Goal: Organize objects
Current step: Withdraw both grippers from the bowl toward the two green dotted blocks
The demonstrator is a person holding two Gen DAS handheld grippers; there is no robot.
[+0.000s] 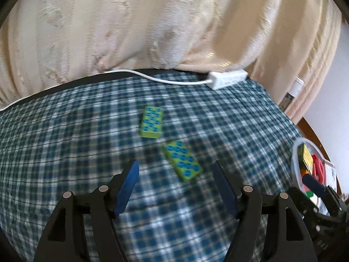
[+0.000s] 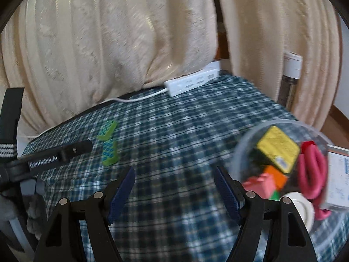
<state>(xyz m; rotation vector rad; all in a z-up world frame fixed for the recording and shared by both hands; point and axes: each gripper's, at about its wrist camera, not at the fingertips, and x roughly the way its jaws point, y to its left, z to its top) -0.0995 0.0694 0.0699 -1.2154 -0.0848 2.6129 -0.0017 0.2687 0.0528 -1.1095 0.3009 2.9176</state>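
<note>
We hold our left gripper [image 1: 175, 187] wide open and empty so it can fit over the near green block [image 1: 183, 160], which lies on the cloth [image 1: 65, 142] just ahead between the fingers, while our right gripper [image 2: 174, 191], open and empty too, waits beside the bowl [image 2: 246, 139].

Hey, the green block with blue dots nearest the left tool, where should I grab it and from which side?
Grip the nearer green block across its two long side faces, around the middle, coming down from above. It lies flat on the checked cloth, skewed, so the left tool would probably need rolling to square up. Its open jaws look wide enough for the narrow width.
</note>
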